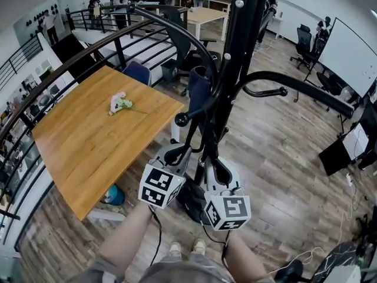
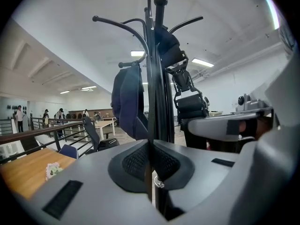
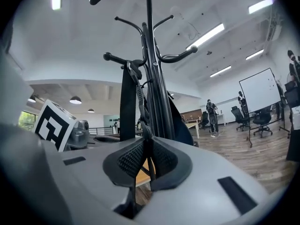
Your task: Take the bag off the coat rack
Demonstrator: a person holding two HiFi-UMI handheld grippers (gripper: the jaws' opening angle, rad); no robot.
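Observation:
A black coat rack [image 1: 237, 52] stands right in front of me, and a navy bag [image 1: 198, 86] hangs from one of its hooks. In the head view my left gripper [image 1: 177, 154] and right gripper [image 1: 219, 171] are side by side against the pole, below the bag. In the left gripper view the bag [image 2: 129, 102] hangs left of the pole, and the left gripper [image 2: 150, 146] is shut on a thin black strap seen edge-on. In the right gripper view the right gripper [image 3: 146, 146] is shut on a black strap [image 3: 127, 102] that runs up to a hook.
A wooden table [image 1: 88, 140] with a small flower bunch [image 1: 119, 103] stands to the left, beside a curved black railing [image 1: 59, 69]. Another rack arm [image 1: 306, 87] sweeps out to the right. A dark object [image 1: 191, 200] lies by the rack's foot. Office chairs and a whiteboard [image 1: 350, 52] are farther off.

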